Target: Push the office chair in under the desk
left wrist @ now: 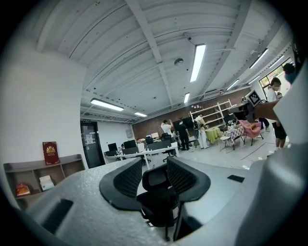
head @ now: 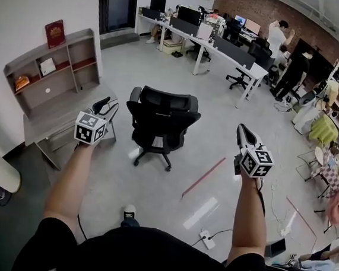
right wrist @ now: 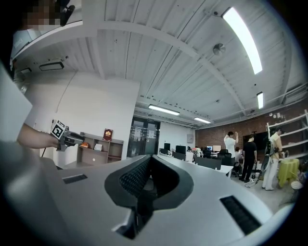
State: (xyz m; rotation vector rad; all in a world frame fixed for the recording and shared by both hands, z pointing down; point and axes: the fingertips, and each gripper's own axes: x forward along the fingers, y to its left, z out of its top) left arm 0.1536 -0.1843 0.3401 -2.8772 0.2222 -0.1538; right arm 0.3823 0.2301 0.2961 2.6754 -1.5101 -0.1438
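Note:
A black mesh office chair [head: 161,124] stands on the grey floor, its back towards me, to the right of a grey desk [head: 57,117] with a shelf unit [head: 51,74]. The chair is apart from the desk. My left gripper [head: 104,103] is held up just left of the chair, near the desk's edge, open with nothing between its fingers. Through its gap the left gripper view shows the chair [left wrist: 157,198] some way off. My right gripper [head: 243,129] hangs right of the chair, shut and empty; in its own view the right gripper [right wrist: 147,166] has its pads together.
Red tape lines [head: 203,177] mark the floor right of the chair. A power strip [head: 207,239] with cables lies near my feet. Long white desks [head: 217,47] with monitors, other chairs [head: 241,79] and several people fill the back right. Cluttered tables [head: 328,132] line the right wall.

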